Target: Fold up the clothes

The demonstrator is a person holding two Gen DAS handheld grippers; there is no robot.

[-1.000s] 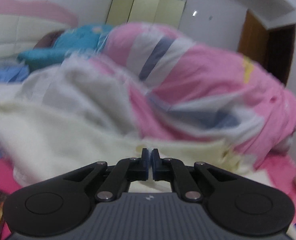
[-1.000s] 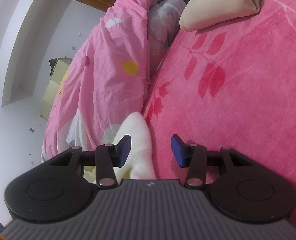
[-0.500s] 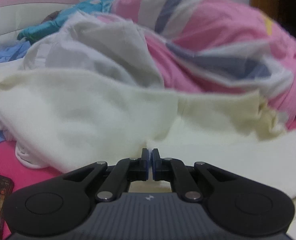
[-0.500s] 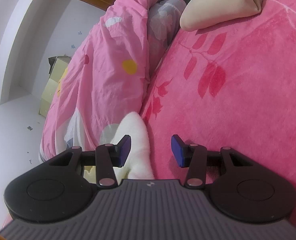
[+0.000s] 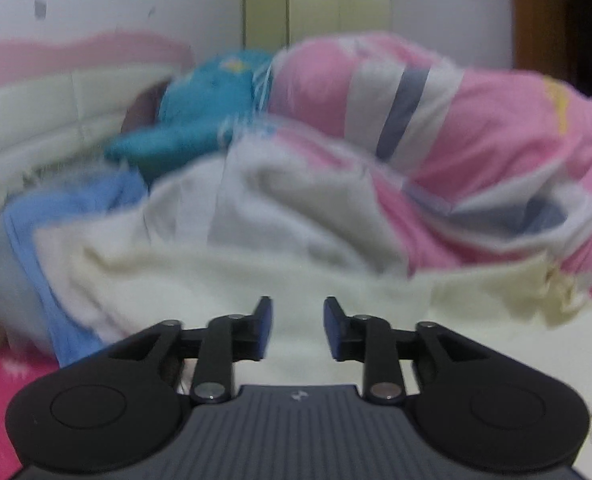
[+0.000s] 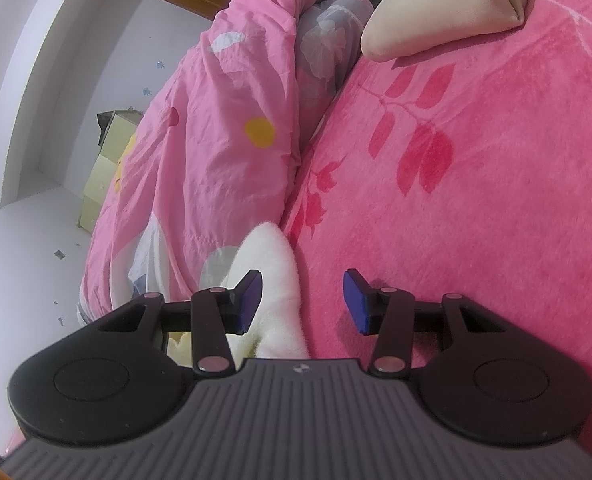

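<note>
Lying rumpled | cream garment [image 5: 256, 280] | left gripper [image 5: 297, 326] just opened above it

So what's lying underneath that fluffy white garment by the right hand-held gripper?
The white garment rests on the pink floral bedspread, its edge against the pink quilt. The part nearest the camera is hidden behind the right hand-held gripper, so what lies under it there is unseen.

Two grippers: the left gripper [image 5: 297, 328] and the right gripper [image 6: 303, 302], each with two blue-padded fingers. One pink floral quilt [image 5: 475, 128], one cream garment [image 5: 236, 280], one white garment [image 5: 280, 200], one light blue cloth [image 5: 52, 248], one teal cloth [image 5: 204, 100], one pale yellow cabinet [image 5: 315, 4] with three door panels, one beige pillow [image 6: 435, 12], one pink bedsheet [image 6: 475, 200]
</note>
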